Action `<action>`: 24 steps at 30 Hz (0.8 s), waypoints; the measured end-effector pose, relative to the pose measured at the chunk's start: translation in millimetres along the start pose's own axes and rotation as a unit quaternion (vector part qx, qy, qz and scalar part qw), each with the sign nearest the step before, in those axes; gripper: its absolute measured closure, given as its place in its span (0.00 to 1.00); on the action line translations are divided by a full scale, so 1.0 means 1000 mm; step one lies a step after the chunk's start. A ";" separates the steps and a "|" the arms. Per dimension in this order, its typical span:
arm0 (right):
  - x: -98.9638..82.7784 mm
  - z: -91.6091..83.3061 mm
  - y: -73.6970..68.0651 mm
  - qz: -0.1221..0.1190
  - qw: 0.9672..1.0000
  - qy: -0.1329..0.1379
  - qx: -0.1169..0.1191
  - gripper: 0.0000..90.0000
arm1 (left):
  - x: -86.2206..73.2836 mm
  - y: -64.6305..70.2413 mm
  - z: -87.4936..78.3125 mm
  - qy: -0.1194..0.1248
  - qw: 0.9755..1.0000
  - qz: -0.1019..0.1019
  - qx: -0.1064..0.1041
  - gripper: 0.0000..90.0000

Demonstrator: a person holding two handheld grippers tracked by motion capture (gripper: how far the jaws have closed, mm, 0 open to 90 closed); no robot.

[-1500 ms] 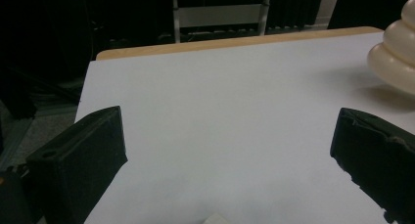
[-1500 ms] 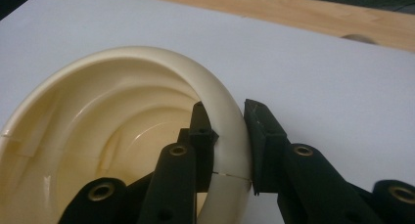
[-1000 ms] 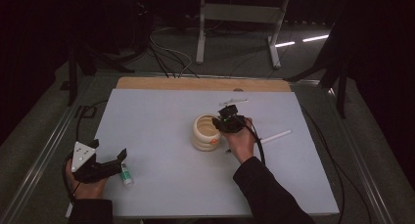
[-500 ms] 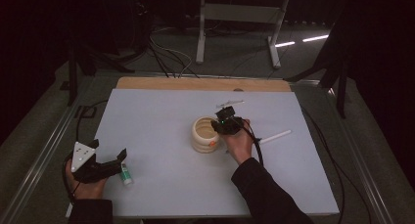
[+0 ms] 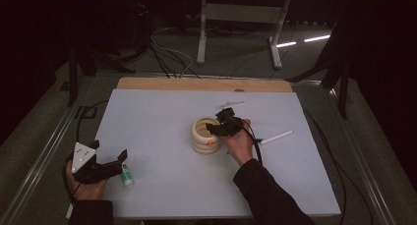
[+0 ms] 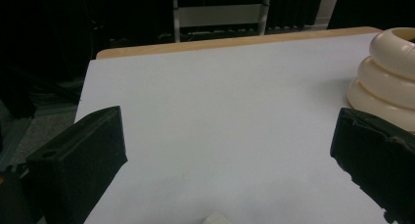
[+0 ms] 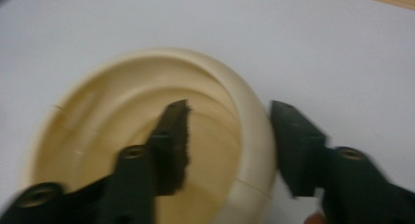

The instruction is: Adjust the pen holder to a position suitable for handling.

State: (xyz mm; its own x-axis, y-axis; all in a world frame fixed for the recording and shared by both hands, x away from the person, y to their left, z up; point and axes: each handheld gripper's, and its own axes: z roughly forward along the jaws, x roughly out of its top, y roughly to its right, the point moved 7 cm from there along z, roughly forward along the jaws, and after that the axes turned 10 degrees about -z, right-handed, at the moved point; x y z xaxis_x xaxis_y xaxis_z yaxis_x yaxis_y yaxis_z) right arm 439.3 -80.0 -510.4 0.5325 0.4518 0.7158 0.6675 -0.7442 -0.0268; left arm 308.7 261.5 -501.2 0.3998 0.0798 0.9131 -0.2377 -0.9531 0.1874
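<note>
A cream ribbed cup [image 5: 206,135] stands mid-table on the white sheet [image 5: 152,112]. My right gripper [image 5: 217,128] hangs over the cup's right rim. In the right gripper view the right gripper [image 7: 230,136] has one jaw inside the cup [image 7: 147,136] and one outside, with a gap to the rim on each side. Its jaws have just been opening, and the rim stands between them untouched. My left gripper [image 5: 109,151] rests open at the front left with nothing in it. In its own view the left gripper [image 6: 227,136] frames bare sheet, and the cup [image 6: 386,72] shows at the right.
A small white tube with a green cap [image 5: 126,176] lies beside the left gripper. A white stick [image 5: 276,137] lies right of the cup, and another white piece [image 5: 230,105] lies behind it. A wooden strip [image 5: 196,83] edges the table's far side.
The right gripper's jaws have spread apart at the cup's rim. Both hands keep their places, and the cup has not moved.
</note>
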 end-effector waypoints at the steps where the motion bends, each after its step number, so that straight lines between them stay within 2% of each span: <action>1: 0.001 0.000 0.000 0.000 1.000 0.005 0.001 0.40 | 0.000 0.000 0.000 0.000 1.000 0.000 0.000 0.00; 5: 0.007 -0.009 0.002 -0.012 0.999 0.041 -0.017 0.17 | 0.000 -0.001 0.000 -0.001 1.000 0.000 0.001 0.00; 7: 0.010 -0.016 0.003 -0.019 0.998 0.056 -0.015 0.12 | 0.000 -0.001 0.000 0.000 1.000 -0.001 0.001 0.00; 9: 0.010 -0.023 0.004 -0.027 0.997 0.068 -0.012 0.01 | 0.000 -0.001 -0.001 0.000 1.000 -0.001 0.001 0.00; 14: 0.004 -0.046 0.013 -0.047 0.994 0.098 -0.026 0.00 | 0.000 -0.002 -0.001 0.001 1.000 -0.002 0.002 0.00; 20: -0.009 -0.071 0.027 -0.072 0.990 0.110 -0.055 0.00 | 0.000 -0.001 -0.002 0.002 1.000 -0.002 0.001 0.00; 24: -0.016 -0.081 0.033 -0.075 0.988 0.117 -0.064 0.00 | 0.000 -0.002 -0.003 0.004 1.000 -0.004 0.003 0.00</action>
State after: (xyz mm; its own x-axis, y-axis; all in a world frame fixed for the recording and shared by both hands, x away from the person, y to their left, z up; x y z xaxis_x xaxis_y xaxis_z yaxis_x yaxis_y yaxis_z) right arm 410.5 -151.4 -466.5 0.2876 0.4466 0.8473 0.6498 -0.7409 0.1699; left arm 306.4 263.8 -500.2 0.3949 0.0902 0.9143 -0.2291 -0.9541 0.1930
